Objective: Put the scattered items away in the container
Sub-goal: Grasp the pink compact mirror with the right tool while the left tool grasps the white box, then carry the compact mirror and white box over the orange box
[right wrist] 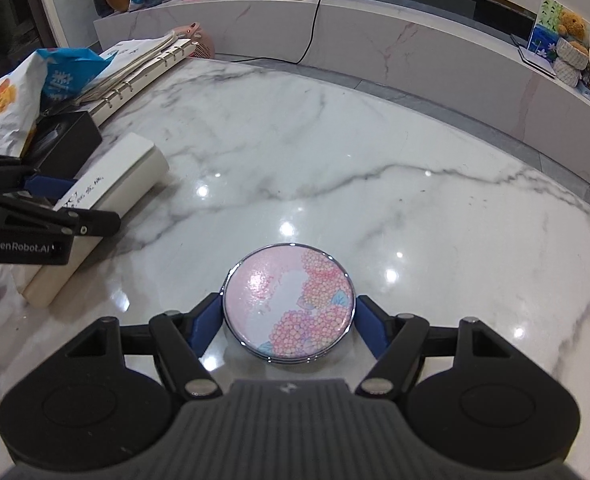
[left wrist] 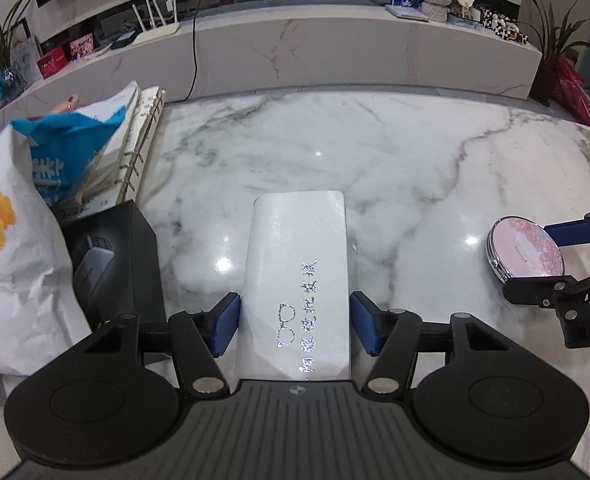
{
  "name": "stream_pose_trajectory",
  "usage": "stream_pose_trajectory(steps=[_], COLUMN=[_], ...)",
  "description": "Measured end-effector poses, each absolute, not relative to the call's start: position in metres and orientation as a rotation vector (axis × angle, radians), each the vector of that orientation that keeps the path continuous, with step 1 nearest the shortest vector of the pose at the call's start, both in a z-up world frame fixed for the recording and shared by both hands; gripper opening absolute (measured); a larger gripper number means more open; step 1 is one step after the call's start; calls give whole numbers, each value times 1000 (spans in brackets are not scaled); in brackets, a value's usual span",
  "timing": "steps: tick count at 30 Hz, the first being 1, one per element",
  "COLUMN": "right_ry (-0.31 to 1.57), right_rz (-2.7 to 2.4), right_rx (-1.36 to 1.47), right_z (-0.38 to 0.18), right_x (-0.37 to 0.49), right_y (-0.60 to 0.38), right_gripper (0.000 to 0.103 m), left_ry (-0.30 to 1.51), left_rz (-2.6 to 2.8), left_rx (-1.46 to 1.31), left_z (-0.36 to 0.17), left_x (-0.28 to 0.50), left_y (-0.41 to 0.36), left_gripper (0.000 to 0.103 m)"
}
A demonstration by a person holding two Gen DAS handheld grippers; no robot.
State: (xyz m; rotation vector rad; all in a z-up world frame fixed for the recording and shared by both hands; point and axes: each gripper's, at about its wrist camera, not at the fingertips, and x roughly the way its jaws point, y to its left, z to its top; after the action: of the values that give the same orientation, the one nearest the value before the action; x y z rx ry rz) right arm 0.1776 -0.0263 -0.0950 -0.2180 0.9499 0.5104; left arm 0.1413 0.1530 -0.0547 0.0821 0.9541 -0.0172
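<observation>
Left gripper (left wrist: 295,326) clamps a white glasses case (left wrist: 297,276) by its long sides; right gripper (right wrist: 289,320) pinches a round floral compact (right wrist: 289,304) across its rim — both on the marble table (left wrist: 375,152), presumably bound for the black box (left wrist: 115,256) beside the case.

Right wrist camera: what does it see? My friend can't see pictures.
The right gripper holds a round pink flowered case over a shiny marble table. To the left, the left gripper grips a long white box.
</observation>
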Motion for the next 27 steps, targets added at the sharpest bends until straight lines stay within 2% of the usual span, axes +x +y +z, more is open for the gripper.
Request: stream_pose_trajectory(steps=[10, 27], right_ry=[909, 707], right_rz=[506, 404], right_rx=[-218, -192], right_z=[-56, 75], right_x=[162, 128], right_y=[-43, -142], right_gripper=[73, 73], left_ry=[926, 769], left_rz=[-60, -207], left_rx=[118, 225], left_z=[-20, 92], left_x=[130, 132], left_y=[125, 12], left_gripper=[69, 69])
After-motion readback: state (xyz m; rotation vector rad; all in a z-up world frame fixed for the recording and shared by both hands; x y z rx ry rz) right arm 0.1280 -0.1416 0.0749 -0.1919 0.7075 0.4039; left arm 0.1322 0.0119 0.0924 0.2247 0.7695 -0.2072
